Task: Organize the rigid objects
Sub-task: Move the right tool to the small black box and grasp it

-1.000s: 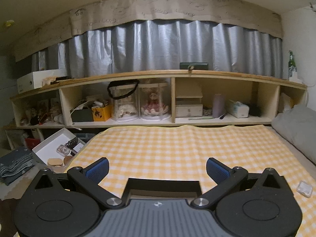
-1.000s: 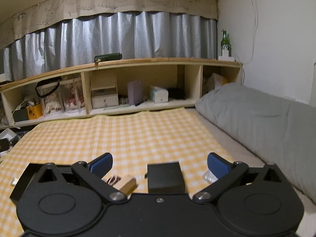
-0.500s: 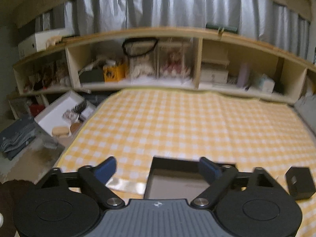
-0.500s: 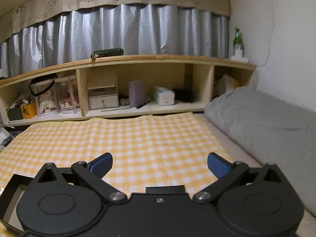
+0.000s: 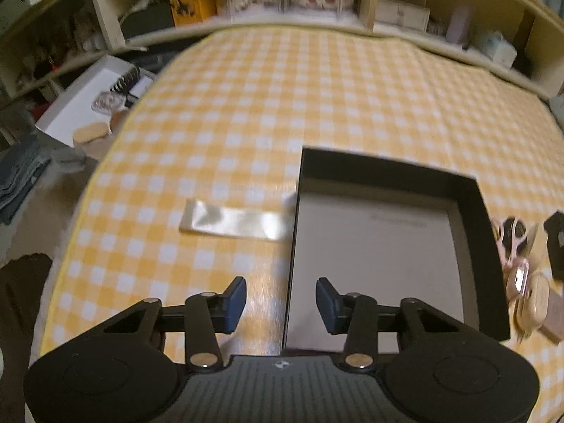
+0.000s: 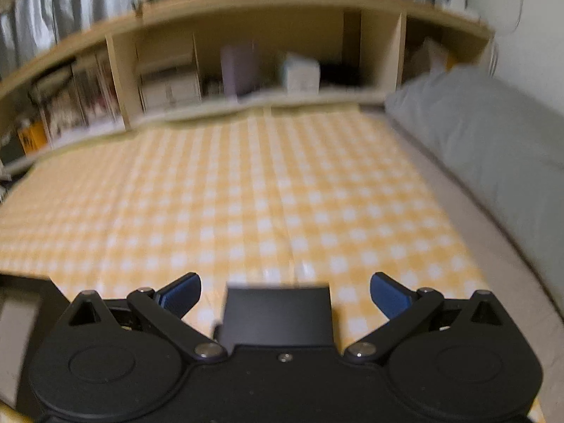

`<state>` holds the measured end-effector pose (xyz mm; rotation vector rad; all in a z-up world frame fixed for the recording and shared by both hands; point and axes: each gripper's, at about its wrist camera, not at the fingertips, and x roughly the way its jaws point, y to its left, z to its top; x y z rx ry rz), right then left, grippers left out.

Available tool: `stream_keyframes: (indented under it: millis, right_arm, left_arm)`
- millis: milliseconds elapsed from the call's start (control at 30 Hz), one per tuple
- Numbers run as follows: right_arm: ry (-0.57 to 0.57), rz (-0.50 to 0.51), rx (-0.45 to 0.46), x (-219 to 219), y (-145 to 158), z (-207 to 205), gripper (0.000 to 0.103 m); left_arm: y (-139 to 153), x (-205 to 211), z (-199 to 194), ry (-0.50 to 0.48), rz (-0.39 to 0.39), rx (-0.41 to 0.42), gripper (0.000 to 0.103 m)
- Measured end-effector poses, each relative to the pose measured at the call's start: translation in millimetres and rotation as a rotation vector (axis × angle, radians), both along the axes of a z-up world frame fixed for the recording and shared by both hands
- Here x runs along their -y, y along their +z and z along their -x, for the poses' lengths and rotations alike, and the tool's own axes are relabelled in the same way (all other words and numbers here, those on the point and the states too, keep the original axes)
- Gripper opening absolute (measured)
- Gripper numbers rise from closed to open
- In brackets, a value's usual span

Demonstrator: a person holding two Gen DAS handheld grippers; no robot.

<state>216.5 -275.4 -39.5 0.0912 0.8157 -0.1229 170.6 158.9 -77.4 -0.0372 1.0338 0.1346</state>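
Observation:
An open black box point(image 5: 472, 197) with a pale inside lies on the yellow checked cloth point(image 5: 246, 105). My left gripper point(image 5: 281, 299) is open and empty, its fingers on either side of the box's near left wall. Small items lie right of the box: pink scissors point(image 5: 511, 239), a pinkish case point(image 5: 528, 303) and a small black box point(image 5: 557, 239). A clear plastic sleeve point(image 5: 236, 222) lies left of the box. My right gripper point(image 6: 284, 290) is open and empty, with the small black box point(image 6: 278, 313) between and just below its fingers.
A wooden shelf unit point(image 6: 246, 35) full of things runs along the far side. A grey pillow point(image 6: 493, 148) lies at the right. A white tray point(image 5: 91, 105) with small items sits off the cloth's left edge, beside folded dark cloth point(image 5: 17, 176).
My left gripper has tilted down and moved over the black box, and its fingers have narrowed. My right gripper has dipped toward the small black box; the view is blurred.

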Motion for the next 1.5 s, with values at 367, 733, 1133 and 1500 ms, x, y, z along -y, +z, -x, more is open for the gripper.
stream_keyframes:
  millis: [367,733,1133,1500]
  right_arm:
    - [0.126,-0.044,-0.189,-7.1,-49.5,-4.6,0.103]
    - [0.01,-0.083,-0.257,4.3,-58.2,-24.4,0.103]
    - [-0.106,-0.139,-0.239,16.9,-46.1,-26.8,0.087]
    - [0.002,-0.14,-0.268,-5.9,-59.5,-36.2,0.103]
  left_arm:
    - [-16.3,2.8,-6.7,-0.014,-0.016,-0.099,0.021]
    - [-22.1,-0.2,-15.3,-0.016,0.003,-0.127,0.008]
    - [-21.8,1.7,-15.1,-0.029,0.015,-0.115,0.003]
    - [-21.3,1.1,-12.7,-0.031,0.021,-0.108,0.003]
